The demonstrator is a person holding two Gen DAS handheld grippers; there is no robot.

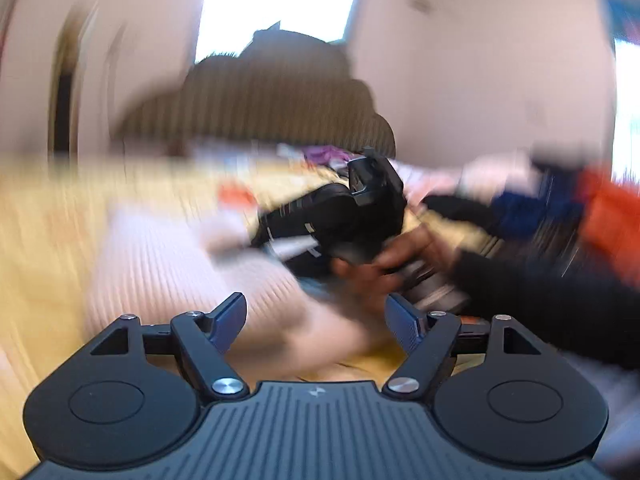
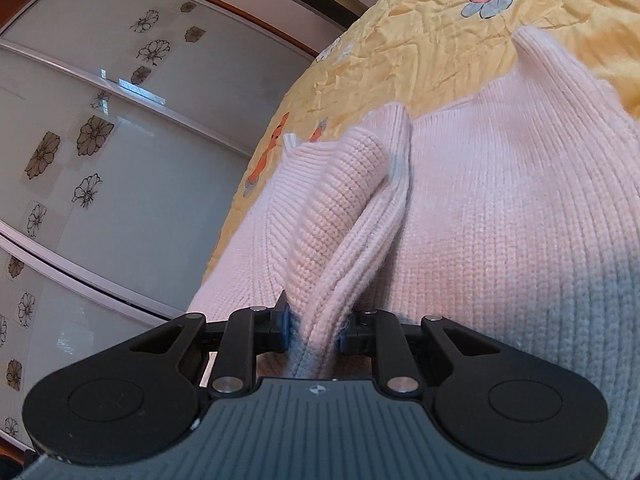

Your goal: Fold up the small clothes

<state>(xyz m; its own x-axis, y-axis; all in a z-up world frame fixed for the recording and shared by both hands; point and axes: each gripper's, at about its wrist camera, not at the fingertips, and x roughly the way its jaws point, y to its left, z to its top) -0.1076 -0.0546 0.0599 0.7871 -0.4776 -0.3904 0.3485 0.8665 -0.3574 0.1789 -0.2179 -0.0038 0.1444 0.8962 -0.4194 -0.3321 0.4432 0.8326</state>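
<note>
A pale pink ribbed knit sweater (image 2: 500,208) lies on a yellow printed bedsheet (image 2: 420,40). My right gripper (image 2: 314,330) is shut on a bunched fold of that sweater, which rises as a ridge straight ahead of the pads. In the blurred left wrist view the same pink sweater (image 1: 160,256) lies ahead and to the left. My left gripper (image 1: 316,322) stands open above it, nothing between its blue pads (image 1: 230,320). The right gripper's black body (image 1: 360,208) and the person's hand (image 1: 384,264) holding it show ahead of the left gripper.
A heap of other clothes (image 1: 540,208), purple, blue, orange and black, lies at the back right of the bed. A brown ribbed cushion (image 1: 260,100) rises behind it. Wardrobe doors with flower prints (image 2: 100,140) stand beside the bed.
</note>
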